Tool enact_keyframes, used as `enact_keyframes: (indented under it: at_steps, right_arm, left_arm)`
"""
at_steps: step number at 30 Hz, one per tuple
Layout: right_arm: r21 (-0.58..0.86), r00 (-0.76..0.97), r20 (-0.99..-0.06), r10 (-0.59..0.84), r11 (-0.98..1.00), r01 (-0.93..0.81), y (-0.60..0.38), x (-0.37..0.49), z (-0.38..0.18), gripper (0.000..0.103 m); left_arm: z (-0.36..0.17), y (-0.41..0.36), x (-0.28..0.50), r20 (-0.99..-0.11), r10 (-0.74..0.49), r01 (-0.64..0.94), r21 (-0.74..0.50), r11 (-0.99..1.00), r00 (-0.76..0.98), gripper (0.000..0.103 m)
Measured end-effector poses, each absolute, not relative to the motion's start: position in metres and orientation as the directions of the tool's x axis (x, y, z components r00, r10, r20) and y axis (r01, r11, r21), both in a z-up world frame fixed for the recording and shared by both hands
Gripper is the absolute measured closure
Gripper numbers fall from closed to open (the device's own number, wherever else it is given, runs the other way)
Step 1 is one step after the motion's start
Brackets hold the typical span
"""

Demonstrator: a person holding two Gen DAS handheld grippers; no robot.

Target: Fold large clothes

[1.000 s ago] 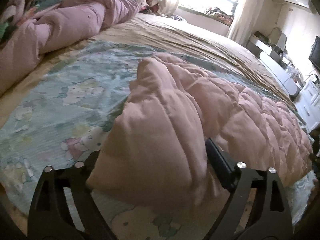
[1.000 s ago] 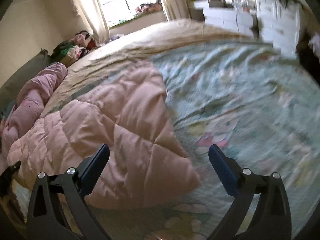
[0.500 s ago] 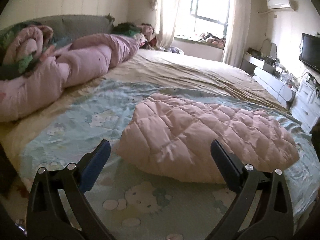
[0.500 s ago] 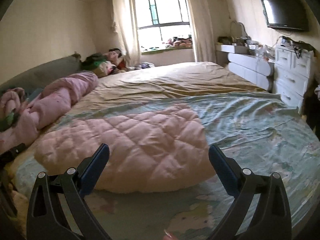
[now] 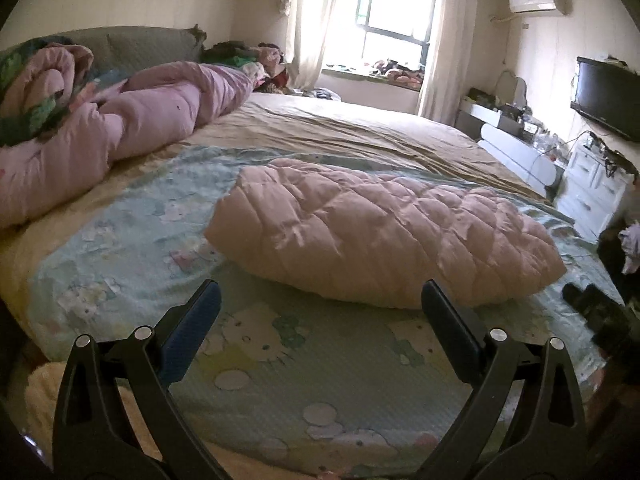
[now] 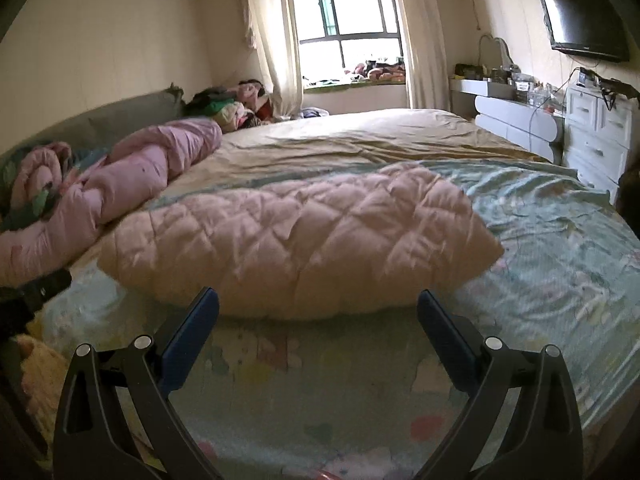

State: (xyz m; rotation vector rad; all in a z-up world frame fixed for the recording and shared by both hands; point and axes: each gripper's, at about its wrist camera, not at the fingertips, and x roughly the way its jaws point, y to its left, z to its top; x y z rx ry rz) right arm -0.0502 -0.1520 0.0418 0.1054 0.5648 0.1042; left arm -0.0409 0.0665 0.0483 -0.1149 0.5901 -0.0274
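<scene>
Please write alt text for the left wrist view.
A folded pink quilted padded garment lies on a pale blue cartoon-print sheet on a wide bed. The left gripper is open and empty before it.

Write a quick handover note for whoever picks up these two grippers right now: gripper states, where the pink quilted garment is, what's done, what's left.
Left gripper: jaws open, nothing between them, short of the garment.
Right gripper: jaws open, empty, also short of it.
Pink quilted garment: lying folded into a puffy bundle on the cartoon-print sheet, apart from the rolled pink duvet near the headboard.
Done: the garment appears folded over and released.
Left: judge whether one more fold or flattening is needed; it looks bulky.
</scene>
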Motion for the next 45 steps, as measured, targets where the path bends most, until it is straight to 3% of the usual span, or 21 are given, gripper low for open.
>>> enact_keyframes:
  at_steps: [10, 45]
  right_arm:
    - [0.094, 0.809, -0.571, 0.138, 0.99, -0.103, -0.133, -0.058, 0.022, 0.004]
    - [0.101, 0.795, -0.578, 0.182, 0.983, -0.151, -0.119, -0.059, 0.018, 0.004]
  left_arm:
    - [0.034, 0.051, -0.045, -0.58, -0.126, 0.06, -0.131, 0.99, 0.805, 0.009]
    - [0.029, 0.05, -0.043, -0.606, -0.101, 0.041, -0.112, 0.993, 0.789, 0.009]
